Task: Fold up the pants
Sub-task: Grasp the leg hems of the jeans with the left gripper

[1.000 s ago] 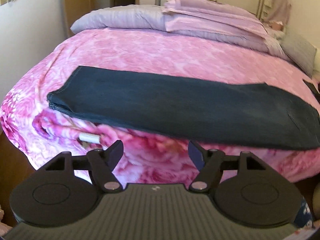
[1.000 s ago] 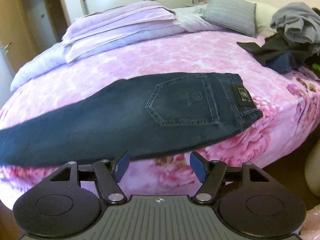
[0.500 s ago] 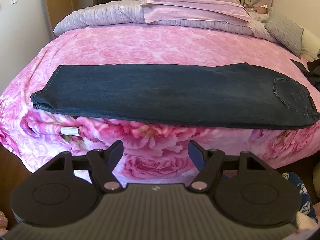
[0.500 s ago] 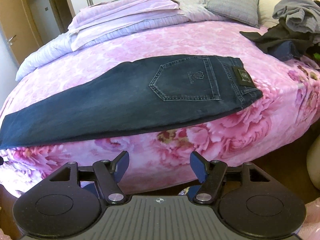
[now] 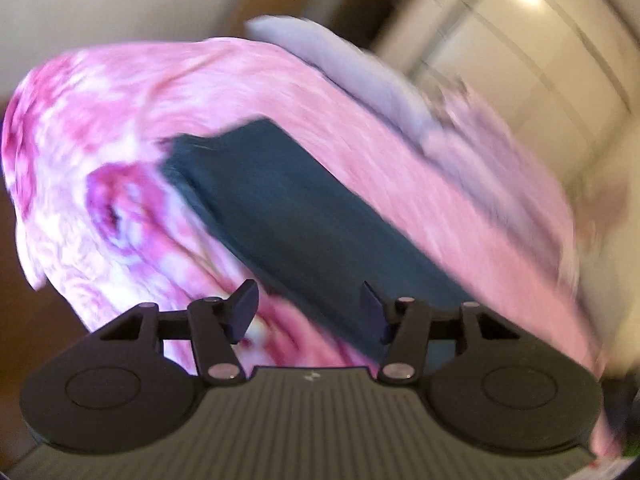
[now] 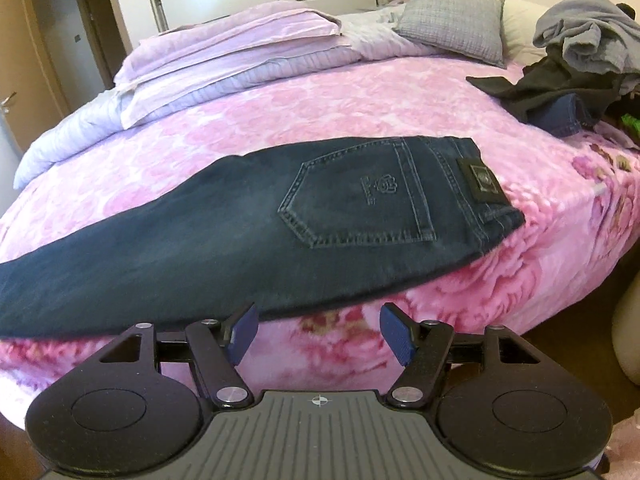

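one pair of dark jeans (image 6: 248, 232) lying flat, both hand-held grippers (image 5: 310, 312) (image 6: 318, 334) gaping, left narrowing

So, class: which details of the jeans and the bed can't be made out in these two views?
- Left wrist view: motion blur smears the jeans hem; stitching unreadable.
- Right wrist view: the leg end is cut off by the left edge.
- Waistband patch: lettering too small.
- Clothes pile: cut off by the right edge.

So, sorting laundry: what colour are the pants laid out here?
Dark blue denim pants, clearest in right wrist view.
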`<state>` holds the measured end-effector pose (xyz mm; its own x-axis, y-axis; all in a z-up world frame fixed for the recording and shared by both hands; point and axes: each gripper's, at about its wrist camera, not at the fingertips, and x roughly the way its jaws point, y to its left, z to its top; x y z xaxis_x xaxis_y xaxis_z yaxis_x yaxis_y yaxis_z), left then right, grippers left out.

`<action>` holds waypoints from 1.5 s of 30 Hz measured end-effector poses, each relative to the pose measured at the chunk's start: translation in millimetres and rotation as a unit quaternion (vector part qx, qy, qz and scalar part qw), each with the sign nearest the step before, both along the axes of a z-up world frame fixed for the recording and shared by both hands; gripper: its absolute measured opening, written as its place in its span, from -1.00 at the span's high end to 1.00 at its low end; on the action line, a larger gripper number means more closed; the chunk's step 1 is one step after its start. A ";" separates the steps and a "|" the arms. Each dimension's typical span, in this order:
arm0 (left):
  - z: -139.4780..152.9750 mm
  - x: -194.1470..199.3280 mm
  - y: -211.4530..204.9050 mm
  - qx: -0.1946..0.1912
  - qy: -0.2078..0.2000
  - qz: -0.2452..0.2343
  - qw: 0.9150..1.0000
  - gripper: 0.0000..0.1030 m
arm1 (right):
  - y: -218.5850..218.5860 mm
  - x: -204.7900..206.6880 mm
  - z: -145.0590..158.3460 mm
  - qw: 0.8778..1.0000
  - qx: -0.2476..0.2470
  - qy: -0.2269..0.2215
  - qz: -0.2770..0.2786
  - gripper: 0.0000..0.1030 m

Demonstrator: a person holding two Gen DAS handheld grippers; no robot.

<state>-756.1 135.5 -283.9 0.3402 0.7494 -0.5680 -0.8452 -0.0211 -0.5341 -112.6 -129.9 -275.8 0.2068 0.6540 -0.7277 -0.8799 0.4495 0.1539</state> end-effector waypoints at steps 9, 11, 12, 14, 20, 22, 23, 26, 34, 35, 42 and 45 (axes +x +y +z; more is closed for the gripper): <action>-59.7 -66.8 59.4 -0.011 -0.177 0.110 0.978 0.15 | 42.3 9.2 -12.0 0.999 -0.029 -0.024 -0.003 -0.25; -63.9 -67.2 65.7 -0.008 -0.182 0.117 0.976 0.15 | 44.7 12.0 -15.5 0.999 -0.036 -0.025 -0.006 -0.25; -64.9 -65.9 68.1 -0.008 -0.175 0.116 0.978 0.20 | 45.0 13.8 -17.0 0.999 -0.038 -0.023 -0.009 -0.25; -65.5 -64.4 69.0 -0.002 -0.161 0.115 0.980 0.25 | 44.5 18.5 -19.0 0.999 -0.039 -0.019 -0.017 -0.25; -66.3 -57.0 76.1 0.021 -0.158 0.131 0.979 0.71 | 41.1 31.0 -25.0 0.998 -0.045 -0.009 -0.036 -0.25; -54.9 -45.6 84.0 0.025 -0.109 0.116 0.987 0.93 | 38.2 33.1 -24.0 0.998 -0.042 -0.009 -0.037 -0.25; -46.7 -39.0 85.6 0.036 -0.084 0.109 0.990 0.94 | 35.3 34.7 -22.5 0.999 -0.039 -0.011 -0.037 -0.25; -7.5 -3.5 85.3 0.086 0.029 0.070 0.993 0.94 | 24.5 42.5 -18.8 0.998 -0.030 -0.018 -0.045 -0.25; 88.6 194.4 44.5 0.247 0.231 -0.191 0.922 0.94 | -8.5 88.6 -18.5 0.994 0.000 0.012 -0.111 -0.25; 89.9 221.5 31.3 0.261 0.242 -0.226 0.907 0.94 | -12.7 94.1 -18.2 0.993 0.005 0.015 -0.118 -0.25; -1.5 380.2 -63.5 0.246 0.274 -0.469 0.803 0.87 | -34.6 126.6 -25.3 0.984 0.023 0.058 -0.165 -0.25; -49.5 398.4 -79.7 0.194 0.274 -0.482 0.810 0.90 | -39.6 134.3 -28.6 0.981 0.034 0.083 -0.171 -0.25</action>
